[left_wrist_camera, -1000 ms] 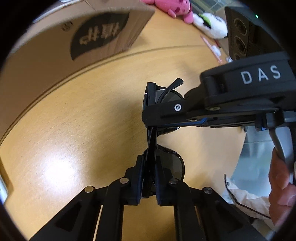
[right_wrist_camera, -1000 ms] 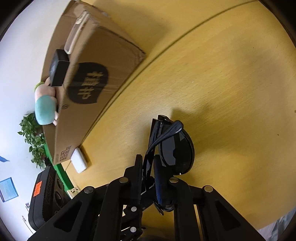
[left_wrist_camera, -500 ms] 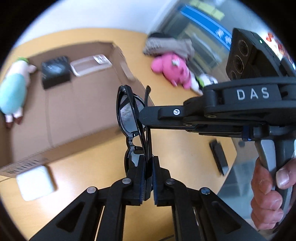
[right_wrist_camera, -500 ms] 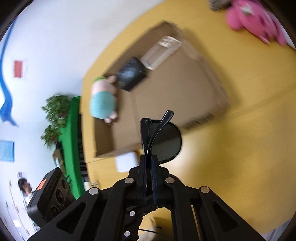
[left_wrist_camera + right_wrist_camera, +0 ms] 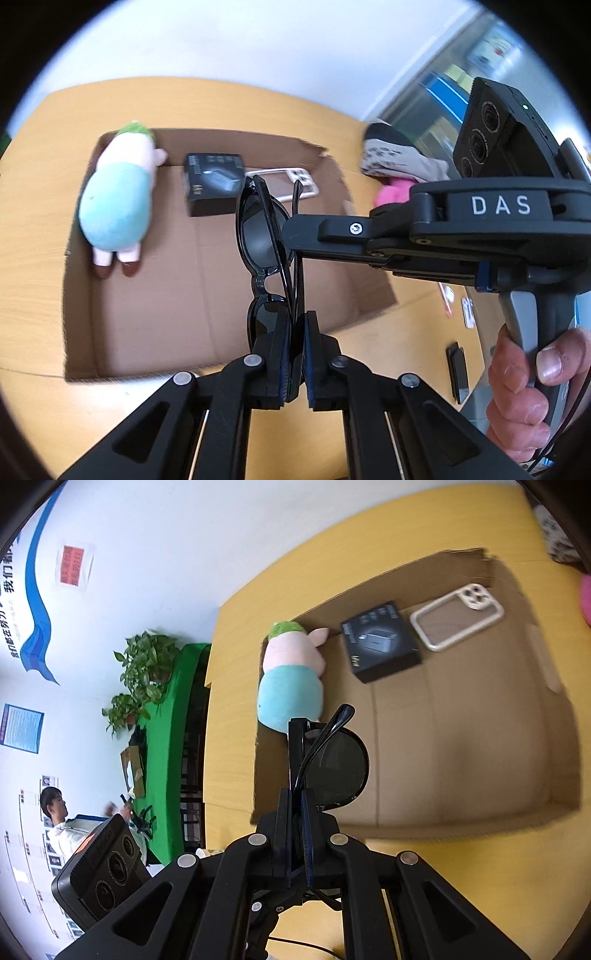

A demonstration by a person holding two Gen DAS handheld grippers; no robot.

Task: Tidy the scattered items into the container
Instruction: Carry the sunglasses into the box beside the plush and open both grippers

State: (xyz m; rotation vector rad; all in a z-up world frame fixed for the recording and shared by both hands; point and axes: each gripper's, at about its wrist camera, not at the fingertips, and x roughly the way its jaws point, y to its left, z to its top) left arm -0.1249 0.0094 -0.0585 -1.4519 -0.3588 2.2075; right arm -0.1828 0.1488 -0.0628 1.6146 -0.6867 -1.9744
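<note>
We've got the folded sunglasses [image 5: 263, 236] pinched at both ends, left gripper [image 5: 294, 354] and right gripper [image 5: 294, 834] both clamped tight, frame running between them, hanging right above the open cardboard box [image 5: 207, 332].

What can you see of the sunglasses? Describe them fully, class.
The sunglasses are glossy black, plastic-looking, with dark round lenses and folded temples. They hang edge-on in the air above the open box, touching nothing inside it. The left claw is shut on one end and the right claw on the other.
</note>
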